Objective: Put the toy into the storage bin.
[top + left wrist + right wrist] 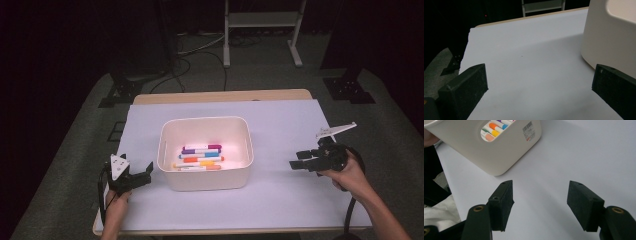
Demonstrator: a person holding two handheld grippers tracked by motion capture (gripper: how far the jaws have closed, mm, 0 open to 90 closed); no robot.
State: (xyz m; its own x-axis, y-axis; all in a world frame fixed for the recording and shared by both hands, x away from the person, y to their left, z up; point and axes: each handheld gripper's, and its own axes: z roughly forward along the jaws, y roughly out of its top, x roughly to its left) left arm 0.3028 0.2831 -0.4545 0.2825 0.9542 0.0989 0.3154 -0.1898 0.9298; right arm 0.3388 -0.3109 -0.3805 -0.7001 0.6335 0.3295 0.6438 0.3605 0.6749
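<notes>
The cream-white, round-cornered plastic bin (205, 152) sits near the middle of the tabletop (285, 200), on its pale lilac cover, and a handful of coloured marker pens (201, 156) lie flat on its floor, side by side with their lengths running left to right. From the top of the row down, their caps read purple, violet, blue, orange and yellow, with a peach one nearest the person. No pen lies on the cover outside the bin, so the gathering of pens looks finished or close to it; what may be left is to move the bin or to draw the hands away, though which one cannot be told.

The bin has thick matte walls, a rolled rim and an oval handle cut-out (492, 130) in its end wall, through which the pens show in the right gripper view; a barcode sticker (528, 130) sits beside that hole.

The left gripper (136, 176) rests low just beside the bin's left wall, its jaws spread wide with nothing between them; in the left gripper view the bin wall (609, 42) rises close behind one jaw. The right gripper (302, 162) hangs off to the bin's right, well apart from it, pointed toward it, jaws likewise wide and empty.
</notes>
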